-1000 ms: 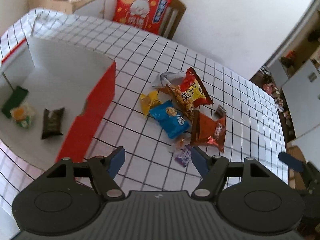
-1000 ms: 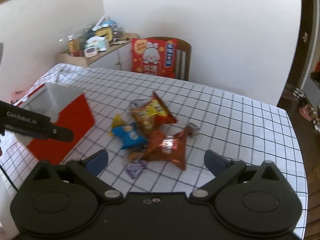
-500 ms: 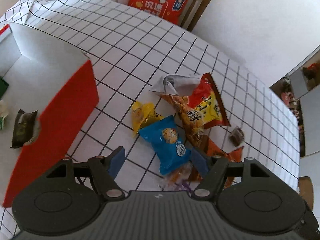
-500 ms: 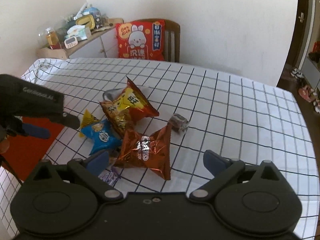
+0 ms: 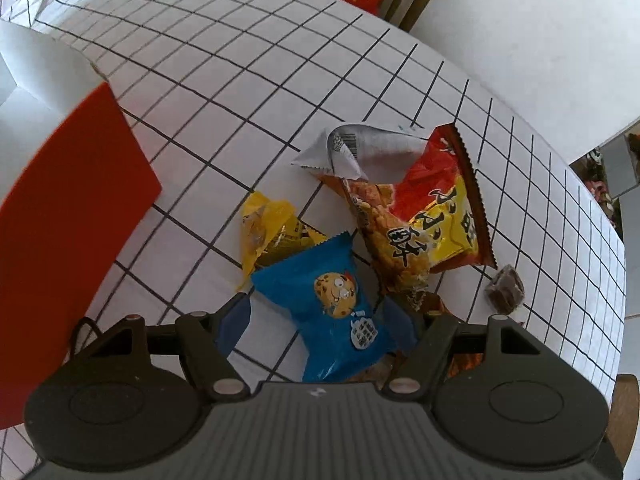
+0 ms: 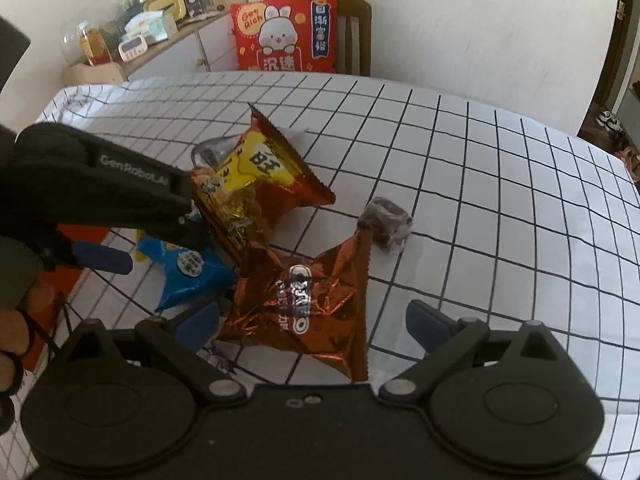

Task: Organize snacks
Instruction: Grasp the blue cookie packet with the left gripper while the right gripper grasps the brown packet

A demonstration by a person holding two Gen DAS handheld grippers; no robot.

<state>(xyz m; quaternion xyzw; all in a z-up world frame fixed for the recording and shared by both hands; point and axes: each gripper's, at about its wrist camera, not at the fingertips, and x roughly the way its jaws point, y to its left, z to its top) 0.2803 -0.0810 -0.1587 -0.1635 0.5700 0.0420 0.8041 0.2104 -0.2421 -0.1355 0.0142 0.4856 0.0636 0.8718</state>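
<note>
Blue cookie packet (image 5: 340, 312) between left gripper (image 5: 316, 320) fingers (spread), untouched

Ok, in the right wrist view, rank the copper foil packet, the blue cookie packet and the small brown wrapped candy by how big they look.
1. Copper foil packet, nearest the camera
2. Blue cookie packet, partly hidden by the left gripper
3. Small brown wrapped candy, clearly smallest

Your left gripper (image 5: 316, 322) points steeply down, jaws apart w/ a gap each side, pads pressing on nothing. Your right gripper (image 6: 312, 320) tilts down too, jaws wide, nothing clamped. Your left hand (image 6: 12, 344) shows at the right cam's left edge, behind its gripper.
</note>
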